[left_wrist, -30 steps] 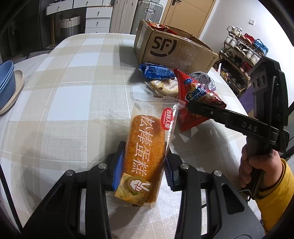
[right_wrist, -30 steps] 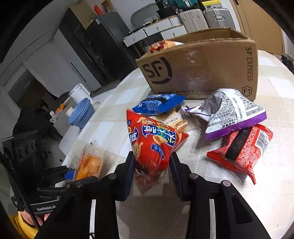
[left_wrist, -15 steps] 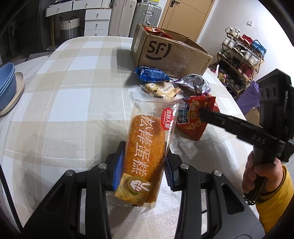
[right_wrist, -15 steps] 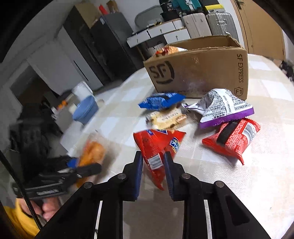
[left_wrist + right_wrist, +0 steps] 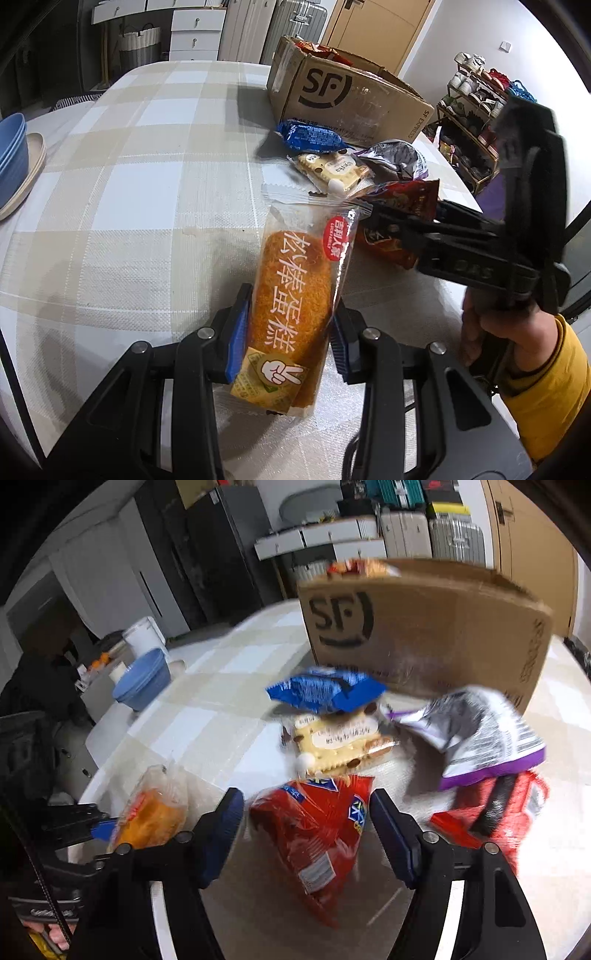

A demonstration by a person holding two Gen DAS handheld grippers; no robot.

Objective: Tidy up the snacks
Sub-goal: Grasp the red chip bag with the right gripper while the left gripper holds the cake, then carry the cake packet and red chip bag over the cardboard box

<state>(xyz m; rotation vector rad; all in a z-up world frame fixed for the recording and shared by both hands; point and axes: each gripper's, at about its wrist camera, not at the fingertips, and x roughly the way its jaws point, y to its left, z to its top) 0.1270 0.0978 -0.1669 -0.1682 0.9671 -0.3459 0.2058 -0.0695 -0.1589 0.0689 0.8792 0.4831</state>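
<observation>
Both grippers are at work over the checked table (image 5: 155,192); the left gripper (image 5: 290,332) has its blue pads pressed against the sides of the cake packet (image 5: 295,295), which stands nearly upright between them with its sealed top leaning away; the right gripper (image 5: 306,823) stands wide apart, with a clear gap on each side of the red chip bag (image 5: 314,830) that lies on the table between the fingers, so it grips nothing.

The step in hand looks like sorting the loose snacks toward the cardboard box (image 5: 351,96), which already has packets showing at its open top; to do it well, the person would probably keep the cake packet squeezed only lightly, since the cake inside is soft and likely to crush; the chip bag is puffy and slick, so a grip across its middle rather than its crimped end seems safer.

Near the box wall lie a blue packet (image 5: 325,692), a biscuit packet (image 5: 340,742), a silver and purple bag (image 5: 476,738) and a red bag (image 5: 509,812), close together and partly overlapping; a low carry toward the box would likely sweep them, so lifting over them is the better path.

Open room lies to the left, where the cloth is bare up to the blue bowls (image 5: 11,155) at the table edge; on the right the table's rim curves away close behind the red bag.
</observation>
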